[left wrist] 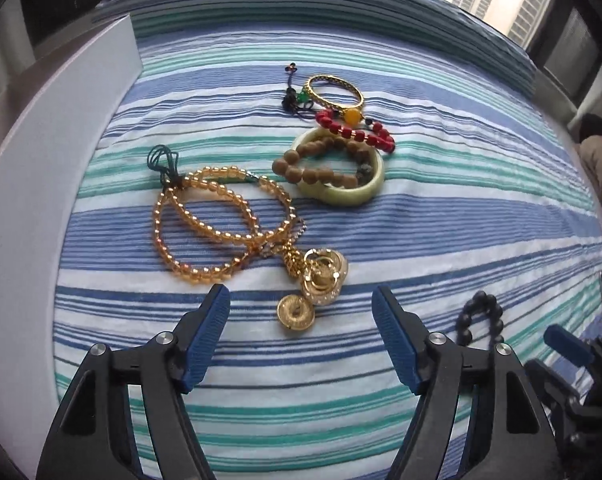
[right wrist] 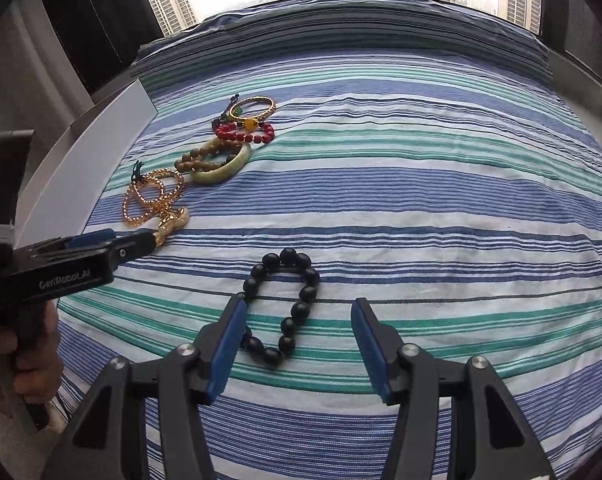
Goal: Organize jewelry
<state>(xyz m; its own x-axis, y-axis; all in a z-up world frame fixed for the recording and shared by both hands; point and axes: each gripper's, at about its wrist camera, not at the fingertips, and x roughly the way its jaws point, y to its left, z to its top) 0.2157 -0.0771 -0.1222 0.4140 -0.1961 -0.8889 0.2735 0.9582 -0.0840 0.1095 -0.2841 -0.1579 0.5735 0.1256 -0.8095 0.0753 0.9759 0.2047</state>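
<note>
Left hand-held gripper point(left wrist: 301, 300) gapes empty above gold pendants point(left wrist: 313, 284).

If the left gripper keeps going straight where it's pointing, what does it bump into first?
Probably the small gold disc pendant, lying just ahead between the open fingers of the left gripper. Depth is hard to judge, so it might touch the striped bedspread first.

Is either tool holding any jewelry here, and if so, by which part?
Nothing is held. The left tool and right tool are both open; the black bracelet lies on the bed.
</note>
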